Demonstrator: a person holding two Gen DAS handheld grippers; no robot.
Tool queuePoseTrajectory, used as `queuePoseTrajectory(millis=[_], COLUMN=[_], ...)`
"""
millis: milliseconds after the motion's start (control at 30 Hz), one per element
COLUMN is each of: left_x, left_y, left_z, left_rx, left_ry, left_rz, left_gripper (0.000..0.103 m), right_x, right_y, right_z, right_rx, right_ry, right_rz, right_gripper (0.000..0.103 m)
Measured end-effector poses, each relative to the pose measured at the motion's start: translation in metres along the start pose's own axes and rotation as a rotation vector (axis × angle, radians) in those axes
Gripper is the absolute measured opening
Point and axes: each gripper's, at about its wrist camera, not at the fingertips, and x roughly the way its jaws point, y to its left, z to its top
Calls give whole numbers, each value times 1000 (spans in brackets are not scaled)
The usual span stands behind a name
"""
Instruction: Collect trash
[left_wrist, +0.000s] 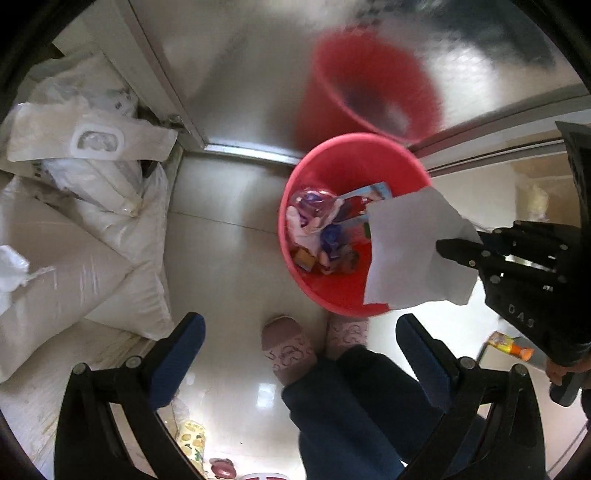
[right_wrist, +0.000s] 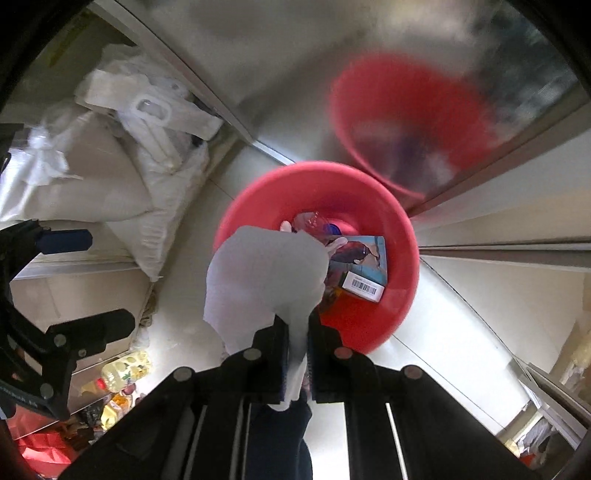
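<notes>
A red bucket stands on the pale floor by a steel cabinet; it also shows in the right wrist view. It holds trash: a blue carton, a clear plastic wrapper and small scraps. My right gripper is shut on a white sheet of paper and holds it above the bucket's near rim. In the left wrist view the paper hangs over the bucket's right side from the right gripper. My left gripper is open and empty, above the floor in front of the bucket.
White sacks and plastic bags are piled on the left. The steel cabinet mirrors the bucket. The person's pink slippers stand right in front of the bucket. Bottles and wrappers lie at the lower left.
</notes>
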Motion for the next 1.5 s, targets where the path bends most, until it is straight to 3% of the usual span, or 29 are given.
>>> queuePoseTrajectory(millis=[167, 267, 333, 533, 767, 967, 1067, 1300, 1500], left_x=[18, 18, 13, -24, -105, -200, -251, -377, -465], left_y=[2, 3, 1, -4, -11, -29, -38, -70, -88], left_z=[7, 9, 9, 5, -19, -52, -69, -120, -169], left_rx=[-13, -26, -22, -14, -55, -70, -74, -22, -30], left_ry=[-6, -7, -8, -31, -77, -144, -191, -369, -533], left_rz=[-11, -7, -1, -3, 13, 19, 15, 92, 95], left_gripper=[102, 102, 102, 102, 102, 102, 102, 102, 102], right_x=[20, 20, 15, -14, -80, -177, -225, -335, -428], right_y=[-10, -14, -16, -8, 18, 47, 58, 90, 123], right_z=[2, 3, 3, -1, -17, -35, -44, -72, -106], right_rx=[0, 9, 15, -5, -13, -25, -24, -3, -9], right_ry=[-4, 2, -6, -42, -61, -104, -149, -261, -448], right_rz=[-28, -11, 11, 12, 27, 19, -2, -26, -82], right_gripper=[11, 37, 62, 81, 85, 91, 99, 101, 102])
